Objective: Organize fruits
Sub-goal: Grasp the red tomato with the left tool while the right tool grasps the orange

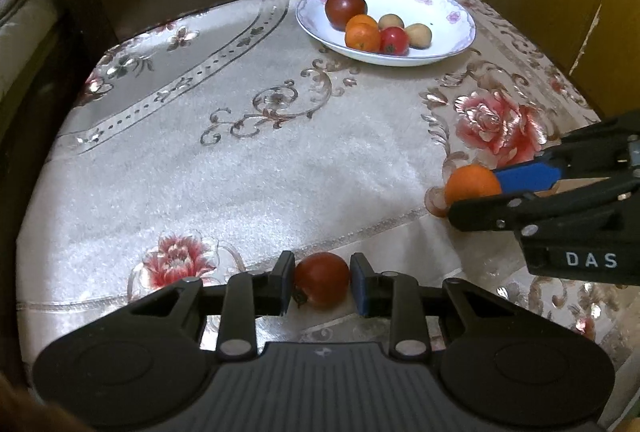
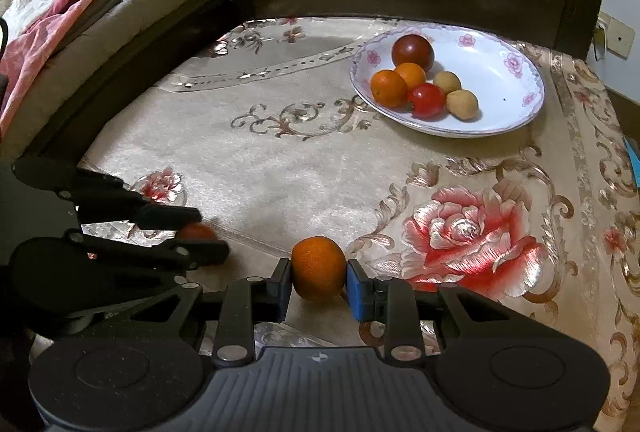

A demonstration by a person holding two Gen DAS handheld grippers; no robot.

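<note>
With both fruits pinched at once, this is a delicate spot! The left tool (image 1: 322, 284) is clamped on a dark red tomato (image 1: 322, 285) low at the near edge of the worktop (image 1: 248, 168), blue pads pressing its sides. The right tool (image 2: 318, 286) is closed on a small orange (image 2: 318, 268), which looks to be sitting on the embroidered cloth, just beside the big rose pattern.

The white flowered plate (image 1: 460, 32) waits well apart at the far side, already carrying a large dark tomato, two oranges, a small red tomato and two tan fruits.

What could go sour? The tomato is soft, and too hard a squeeze could split it. Both fruits are round and smooth, so a quick lift or a tilt could let one roll out of the pads and off the worktop edge. The two tools are near each other, so crossing paths toward the plate risks a knock. Dropped from height, a fruit could scatter those already in the plate.

Readable writing: only "DAS" in white on the right tool's body, seen from the left wrist.
</note>
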